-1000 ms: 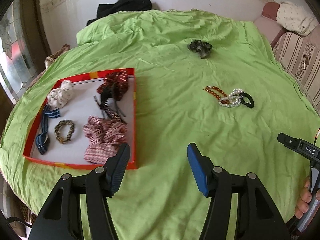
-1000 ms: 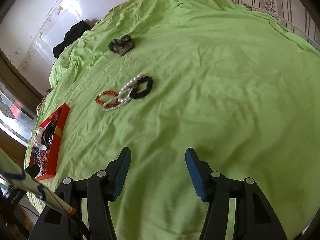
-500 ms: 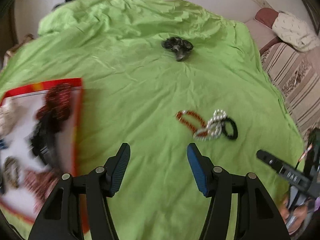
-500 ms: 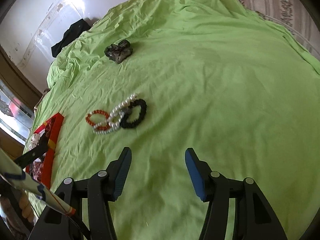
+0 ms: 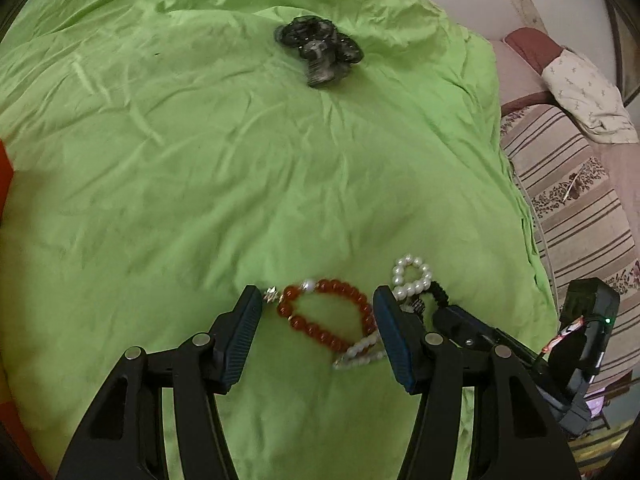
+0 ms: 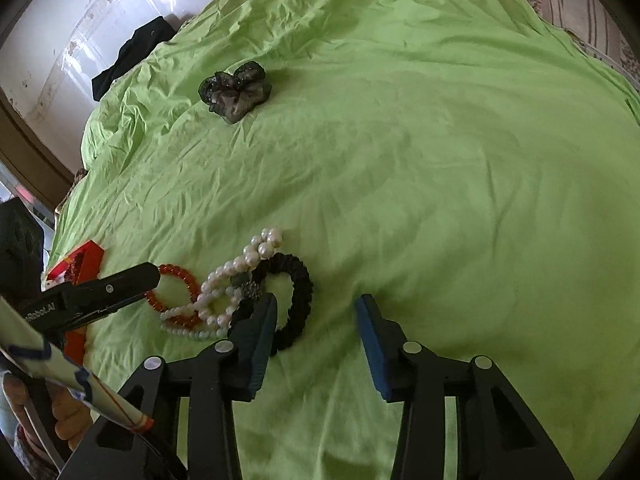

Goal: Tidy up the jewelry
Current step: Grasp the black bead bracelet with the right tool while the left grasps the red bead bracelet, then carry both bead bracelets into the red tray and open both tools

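Note:
A red bead bracelet [image 5: 332,316] lies on the green sheet, tangled with a white pearl bracelet [image 5: 410,278] and a black hair tie [image 5: 438,294]. My left gripper [image 5: 316,330] is open, its jaws on either side of the red bracelet, just above it. In the right wrist view the red bracelet [image 6: 178,280], pearls [image 6: 236,270] and black hair tie [image 6: 296,292] lie together. My right gripper [image 6: 316,336] is open and empty, its left finger over the black hair tie. A dark grey scrunchie [image 5: 318,50] lies farther back; it also shows in the right wrist view [image 6: 234,90].
The red tray's edge [image 6: 82,264] shows at the left in the right wrist view, behind the left gripper's finger [image 6: 96,292]. A striped sofa [image 5: 576,204] stands to the right of the bed. Black clothing [image 6: 132,56] lies at the far edge.
My left gripper has swung right from the red tray and come down around the red bracelet. My right gripper has moved forward and down towards the black hair tie.

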### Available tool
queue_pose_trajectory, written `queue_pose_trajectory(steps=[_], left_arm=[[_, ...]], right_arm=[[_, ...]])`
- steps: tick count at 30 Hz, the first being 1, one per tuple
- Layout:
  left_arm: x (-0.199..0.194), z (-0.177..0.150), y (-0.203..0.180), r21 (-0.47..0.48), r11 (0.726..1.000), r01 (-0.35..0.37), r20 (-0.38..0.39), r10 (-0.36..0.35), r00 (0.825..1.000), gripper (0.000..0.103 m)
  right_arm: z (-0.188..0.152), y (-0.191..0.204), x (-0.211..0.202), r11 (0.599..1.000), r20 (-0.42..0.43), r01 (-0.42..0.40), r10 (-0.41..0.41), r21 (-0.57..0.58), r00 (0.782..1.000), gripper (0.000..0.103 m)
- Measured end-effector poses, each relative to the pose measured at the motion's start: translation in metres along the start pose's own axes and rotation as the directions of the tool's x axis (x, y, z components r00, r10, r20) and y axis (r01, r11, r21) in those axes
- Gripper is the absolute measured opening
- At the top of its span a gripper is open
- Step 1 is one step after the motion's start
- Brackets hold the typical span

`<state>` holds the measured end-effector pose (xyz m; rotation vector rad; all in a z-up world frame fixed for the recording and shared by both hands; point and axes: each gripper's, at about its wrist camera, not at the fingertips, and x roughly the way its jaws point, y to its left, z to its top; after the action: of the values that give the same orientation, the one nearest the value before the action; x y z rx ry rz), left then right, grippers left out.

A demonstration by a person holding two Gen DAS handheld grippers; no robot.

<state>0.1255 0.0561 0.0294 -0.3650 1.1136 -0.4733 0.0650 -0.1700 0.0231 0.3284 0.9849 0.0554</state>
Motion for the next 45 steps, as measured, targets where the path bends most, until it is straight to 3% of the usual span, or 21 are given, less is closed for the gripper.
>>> queue_pose_trajectory(steps=[3, 6, 8, 10, 14, 26, 36, 39, 45], left_arm=[[0.000, -0.001, -0.002, 0.014, 1.000, -0.006, 0.011, 0.006, 1.000, 0.051], [0.000, -0.005, -0.007, 0.053, 0.997, -0.056, 0.023, 0.055, 0.998, 0.038], [-0.001, -0.006, -0.009, 0.068, 0.993, -0.096, 0.031, 0.094, 0.995, 0.019], [-0.004, -0.006, -0.008, 0.061, 0.991, -0.122, 0.030, 0.121, 0.992, 0.008], [-0.025, -0.010, -0.008, 0.004, 0.996, -0.089, 0.037, 0.089, 0.995, 0.007], [-0.149, -0.053, -0.052, 0.093, 0.994, -0.053, 0.190, 0.035, 0.981, 0.007], [-0.242, -0.095, -0.016, 0.072, 0.978, -0.197, 0.321, 0.164, 0.933, 0.007], [-0.263, -0.107, 0.006, 0.044, 0.967, -0.252, 0.350, 0.221, 0.910, 0.007], [-0.293, -0.119, 0.062, -0.062, 0.964, -0.257, 0.365, 0.262, 0.893, 0.007]], right_arm=[[-0.001, 0.004, 0.003, 1.000, 0.006, 0.016, -0.016, -0.022, 1.000, 0.041], [-0.003, 0.007, 0.005, 0.998, 0.016, 0.040, -0.040, -0.040, 0.999, 0.036], [-0.003, 0.007, 0.005, 0.998, 0.018, 0.046, -0.045, -0.043, 0.999, 0.021], [-0.002, 0.007, 0.004, 0.998, 0.015, 0.040, -0.040, -0.039, 0.999, 0.010], [-0.003, 0.005, -0.015, 1.000, 0.042, 0.018, -0.017, -0.012, 0.999, 0.009], [-0.018, 0.033, -0.102, 0.997, 0.141, 0.027, -0.017, -0.071, 0.990, 0.009], [-0.036, 0.088, -0.136, 0.988, 0.158, 0.011, 0.014, -0.156, 0.987, 0.009], [-0.043, 0.110, -0.136, 0.981, 0.146, -0.002, 0.031, -0.193, 0.989, 0.009], [-0.056, 0.158, -0.128, 0.961, 0.105, -0.031, 0.062, -0.276, 0.993, 0.010]])
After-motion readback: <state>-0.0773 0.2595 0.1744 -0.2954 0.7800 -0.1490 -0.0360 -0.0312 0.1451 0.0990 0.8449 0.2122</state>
